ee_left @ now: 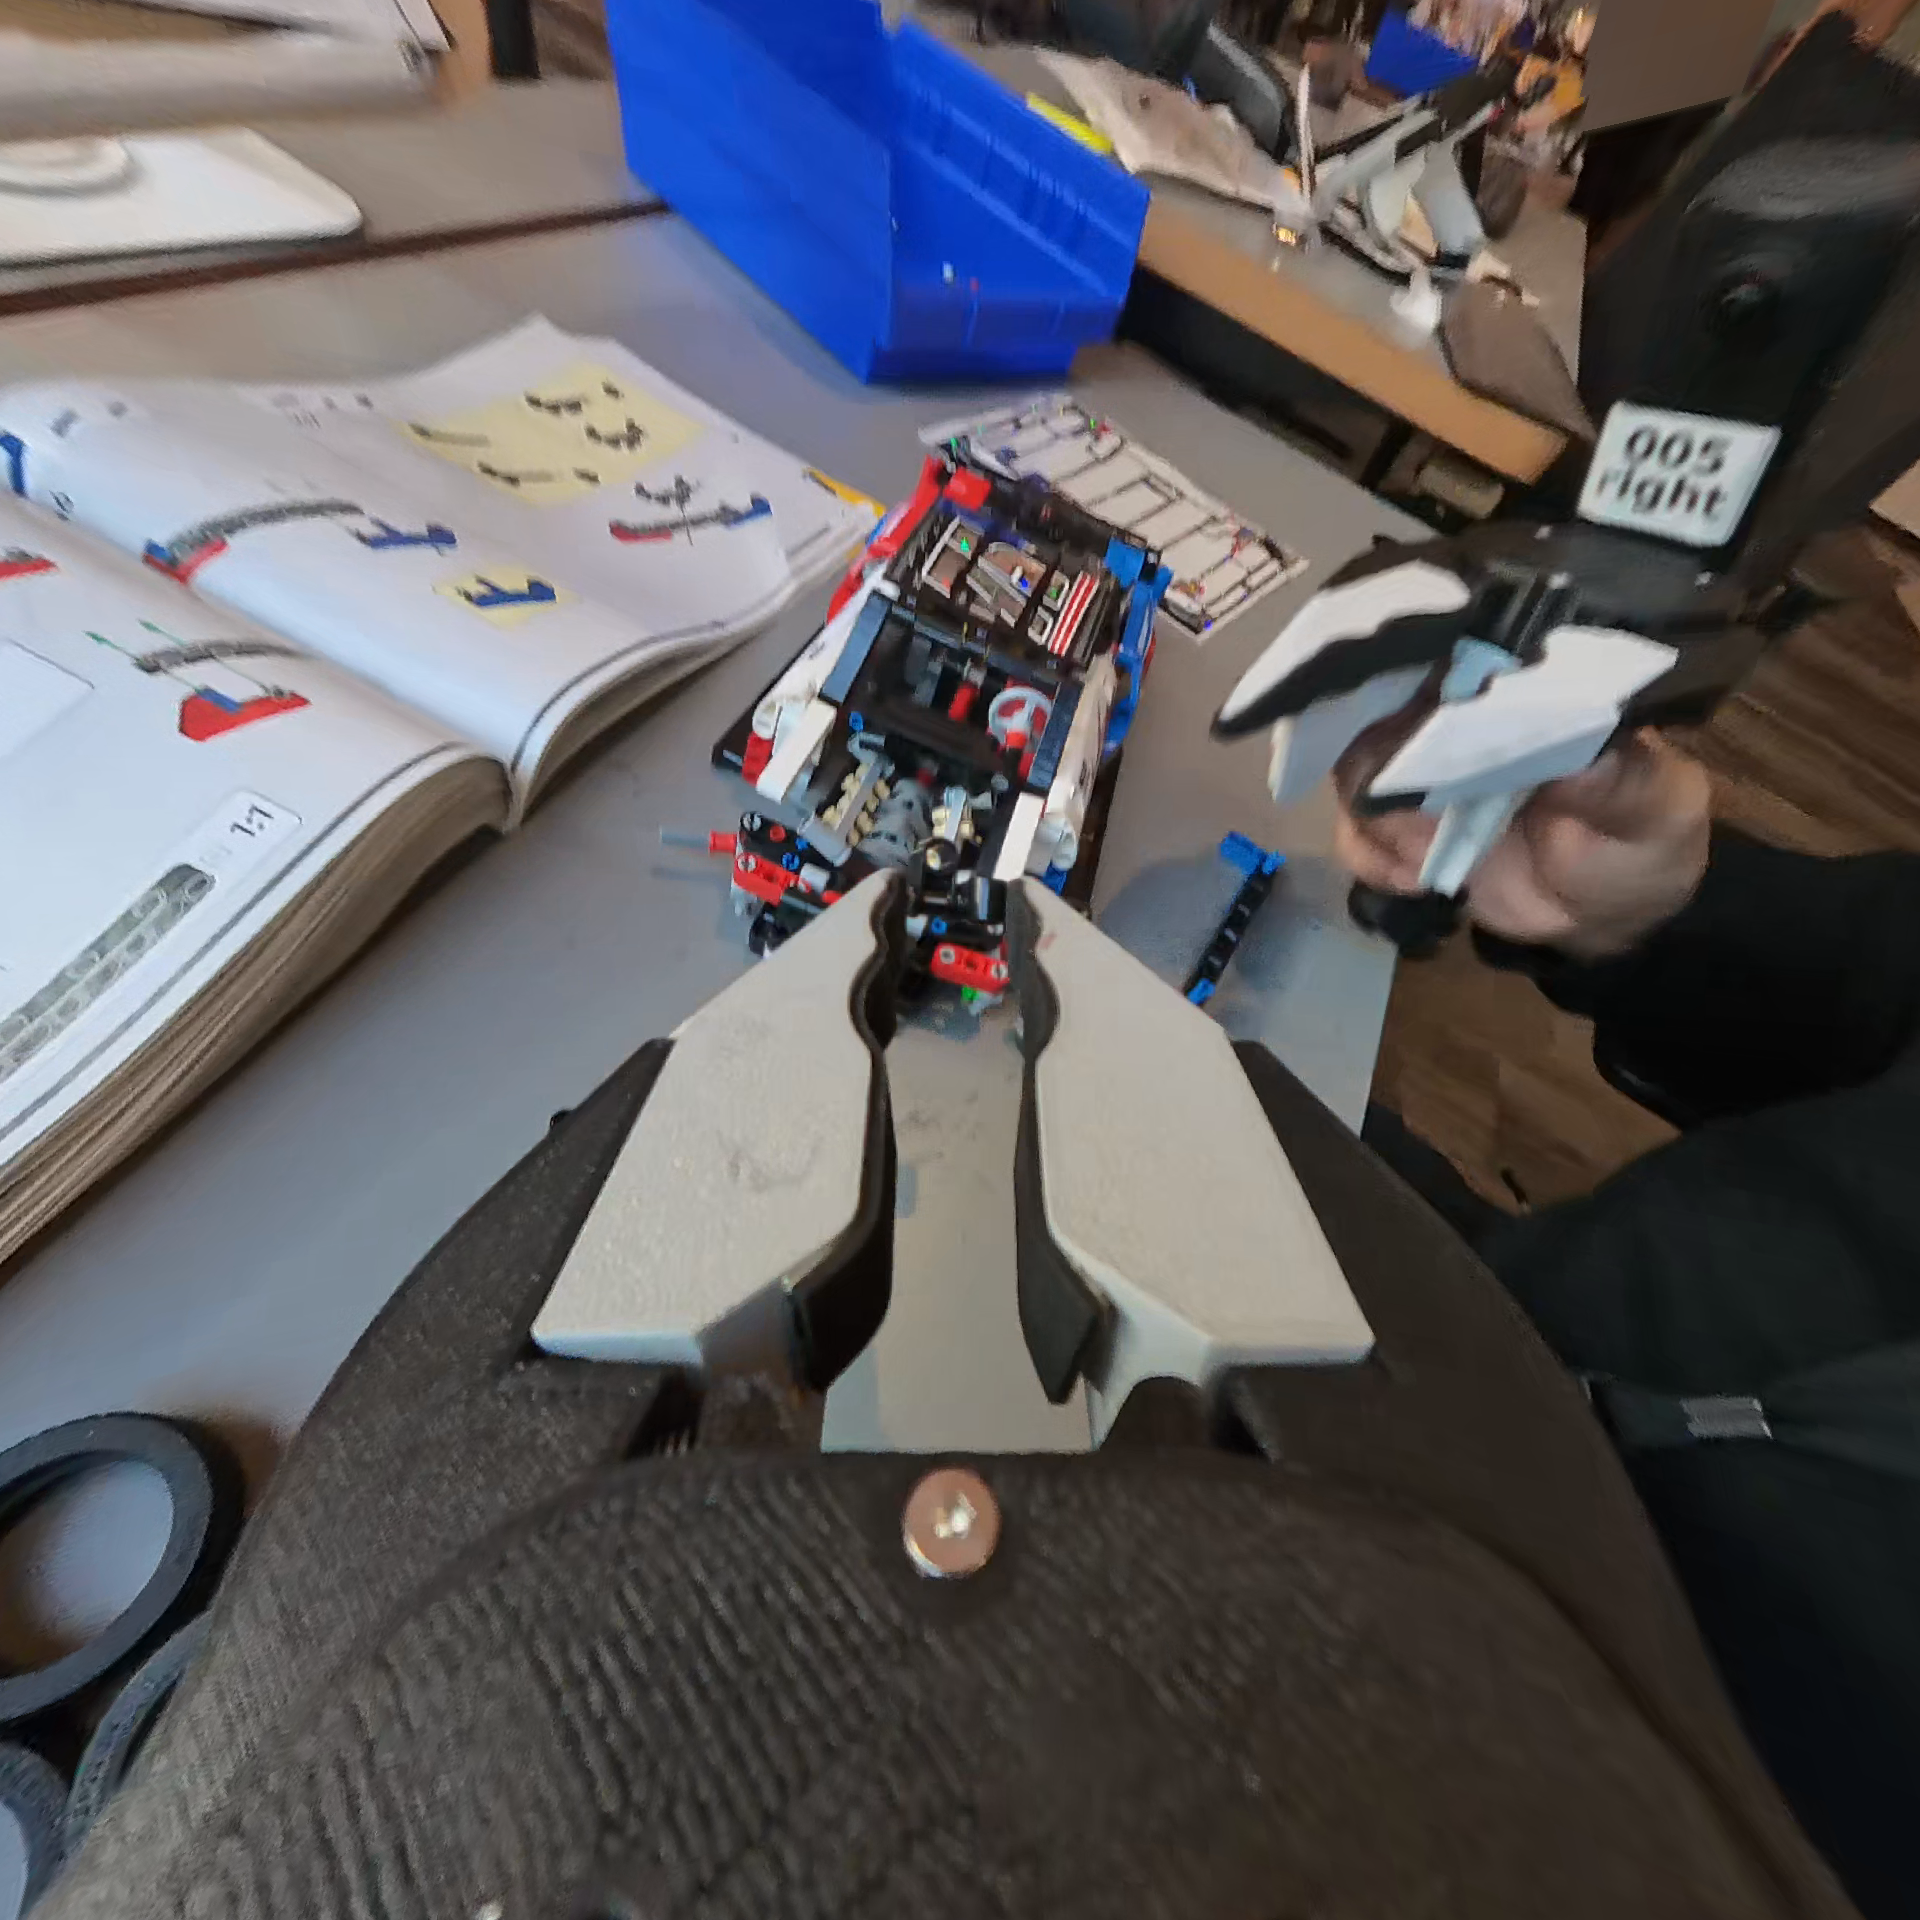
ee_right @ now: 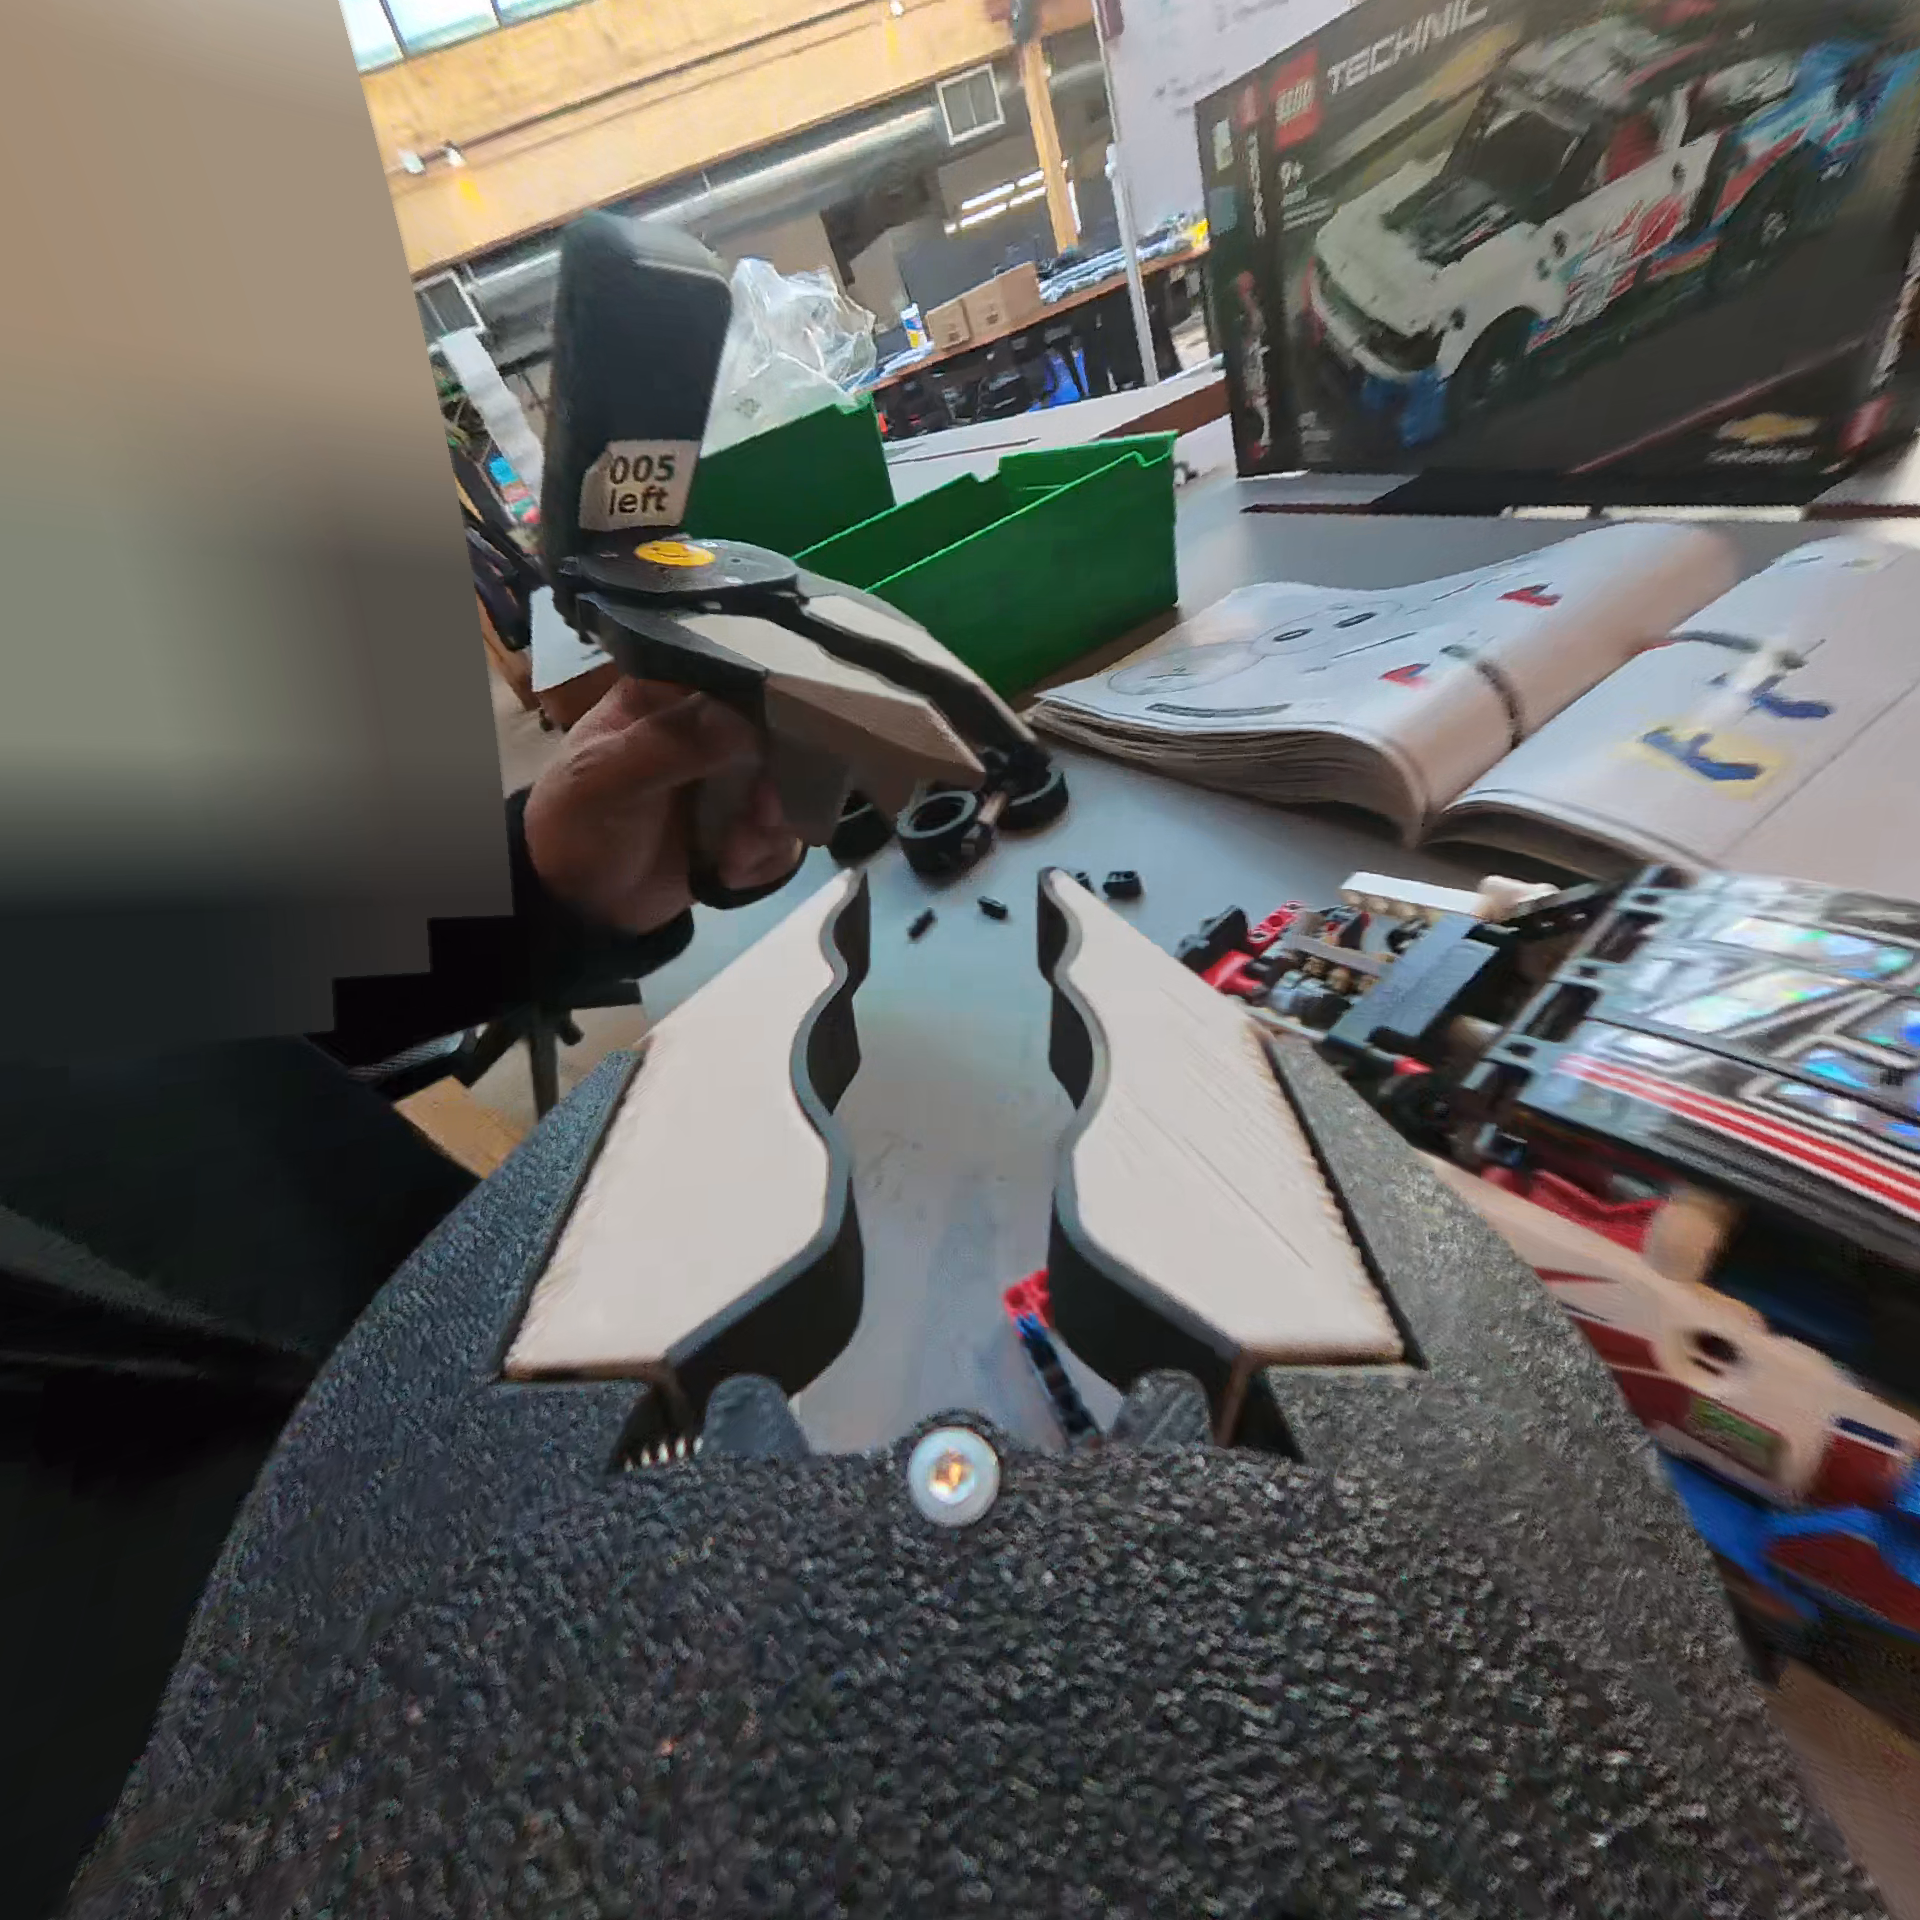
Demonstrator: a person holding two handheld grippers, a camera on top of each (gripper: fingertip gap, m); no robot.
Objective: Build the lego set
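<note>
Judging by the car [ee_left: 940, 717], bodywork looks well along, but wheels remain loose, so much is left. It sits on the table [ee_left: 416, 1039] at twelve o'clock from the left gripper [ee_left: 945, 904], parted, empty. Only the right view shows tyres [ee_right: 940, 826] beyond the right gripper [ee_right: 951, 883], likewise parted, empty.

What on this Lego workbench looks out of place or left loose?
A few small black pins lie scattered on the grey table, outside the green bins. A blue and black beam lies loose beside the part-built car. Nothing looks broken or spilled.
</note>
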